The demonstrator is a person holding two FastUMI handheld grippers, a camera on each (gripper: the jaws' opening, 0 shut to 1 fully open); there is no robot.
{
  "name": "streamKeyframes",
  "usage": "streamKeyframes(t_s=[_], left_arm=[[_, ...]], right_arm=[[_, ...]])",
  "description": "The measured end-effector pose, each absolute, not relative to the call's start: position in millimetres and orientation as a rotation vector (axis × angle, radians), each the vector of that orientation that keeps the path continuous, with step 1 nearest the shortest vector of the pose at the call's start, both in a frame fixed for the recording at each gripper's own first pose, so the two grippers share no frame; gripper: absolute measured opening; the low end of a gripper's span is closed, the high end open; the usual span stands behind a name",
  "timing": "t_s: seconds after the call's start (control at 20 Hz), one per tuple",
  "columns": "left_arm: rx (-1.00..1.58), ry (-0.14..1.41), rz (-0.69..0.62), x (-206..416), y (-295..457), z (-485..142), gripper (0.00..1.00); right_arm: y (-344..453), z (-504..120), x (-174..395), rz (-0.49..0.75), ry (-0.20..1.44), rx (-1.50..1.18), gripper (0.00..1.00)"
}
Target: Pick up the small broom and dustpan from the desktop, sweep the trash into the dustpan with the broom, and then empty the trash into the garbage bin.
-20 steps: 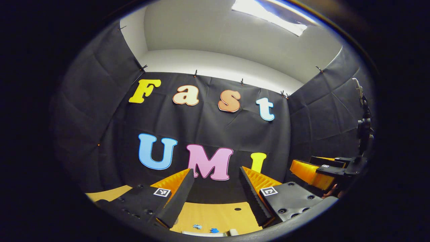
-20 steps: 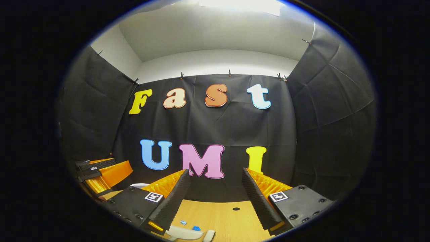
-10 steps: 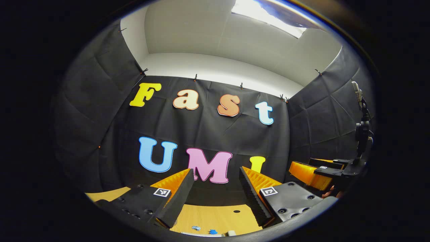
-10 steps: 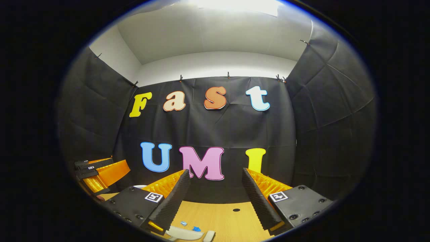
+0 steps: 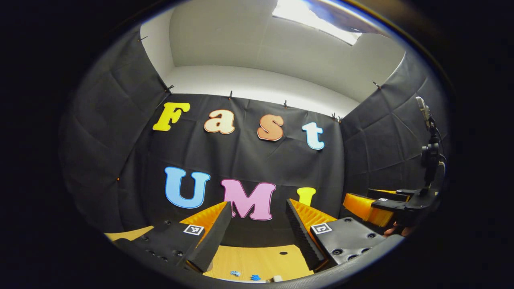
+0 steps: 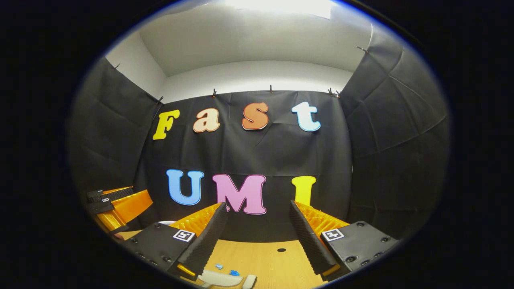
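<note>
Both claws are raised above the wooden desktop [image 6: 265,259] and aimed at the booth's black back wall.

Left gripper [image 5: 257,235]: jaws stand wide apart, nothing between them. Below and ahead of its fingertips, at the bottom edge of the left gripper view, lie two small blue scraps of trash [image 5: 244,275] on the desktop, with a bit of a pale object just to their right; too little of it shows to tell what it is. A small dark hole [image 5: 283,253] in the desktop sits farther ahead, toward this claw's right finger.

Right gripper [image 6: 260,237]: jaws also apart, holding nothing. In the right gripper view, the blue trash [image 6: 226,269] lies on the desktop below the gap, nearer the left finger. Just beneath the scraps, closer to the camera, runs a pale grey-white handle-like piece [image 6: 221,278], cut off by the view's edge; whether it is the broom or the dustpan cannot be told.

Cross-check: in the left gripper view the right gripper appears off to the far right [image 5: 375,204], with a bit of the person's hand [image 5: 395,230] under it. In the right gripper view the left gripper appears off to the far left [image 6: 116,204]. The two are well apart.
</note>
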State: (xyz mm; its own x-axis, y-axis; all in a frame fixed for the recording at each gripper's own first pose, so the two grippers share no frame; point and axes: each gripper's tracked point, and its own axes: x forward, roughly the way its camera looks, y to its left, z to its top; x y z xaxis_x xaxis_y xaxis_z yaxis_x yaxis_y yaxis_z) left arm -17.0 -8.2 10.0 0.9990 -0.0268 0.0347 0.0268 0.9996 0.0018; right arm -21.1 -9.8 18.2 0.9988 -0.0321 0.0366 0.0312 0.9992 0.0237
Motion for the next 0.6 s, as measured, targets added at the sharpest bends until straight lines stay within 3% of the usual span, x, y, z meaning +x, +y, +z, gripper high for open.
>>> streamKeyframes(t_s=[0.6], left_arm=[[0.008,-0.009,-0.03,-14.9,-6.6,1.1,0.79]], right_arm=[[-6.4,12.4,-16.9,-0.041,-0.023,-0.017,0.96]])
